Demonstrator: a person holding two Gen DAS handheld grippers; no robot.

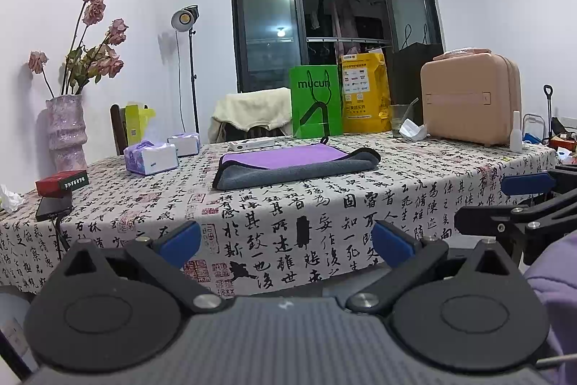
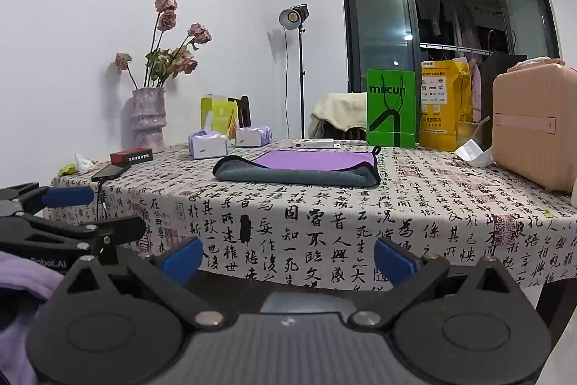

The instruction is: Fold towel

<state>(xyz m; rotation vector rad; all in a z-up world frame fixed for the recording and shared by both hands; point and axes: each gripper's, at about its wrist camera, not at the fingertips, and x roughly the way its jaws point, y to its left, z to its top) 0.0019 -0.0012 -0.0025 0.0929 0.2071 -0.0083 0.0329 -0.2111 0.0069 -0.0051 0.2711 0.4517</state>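
Left wrist view: the left gripper (image 1: 285,240) hangs spread apart and empty before the table's (image 1: 360,204) near edge. The towel (image 1: 294,166) (purple over grey) lies mid-table, long axis left to right.

Right wrist view: the right gripper (image 2: 286,258) is likewise released, the towel (image 2: 299,168) far ahead, its hanging loop (image 2: 377,149) at the far right corner.
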